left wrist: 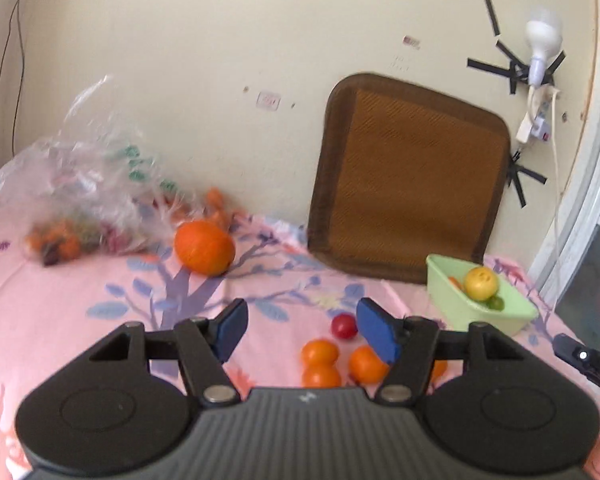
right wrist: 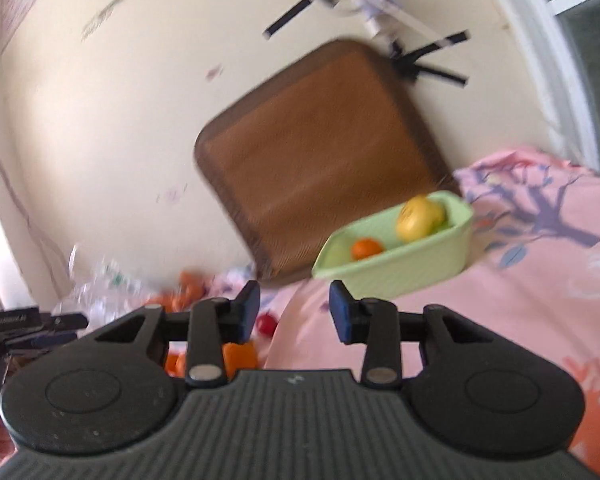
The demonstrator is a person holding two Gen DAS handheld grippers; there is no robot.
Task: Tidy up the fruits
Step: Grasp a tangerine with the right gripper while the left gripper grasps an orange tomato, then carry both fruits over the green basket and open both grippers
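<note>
Fruit scattered on pink sheet [left wrist: 80, 280]; green basin [left wrist: 456, 300] holds yellow fruit [left wrist: 480, 283]. Left tool [left wrist: 300, 326] released, empty. Right tool [right wrist: 294, 310] released, empty.

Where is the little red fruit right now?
In the left wrist view the little red fruit lies on the pink sheet, just beyond the small oranges and left of the green tub, near the left gripper's right finger.

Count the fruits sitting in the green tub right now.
3 visible: a yellow fruit on top, a small orange one at the tub's other end, a green one tucked under the yellow. More may be hidden.
</note>
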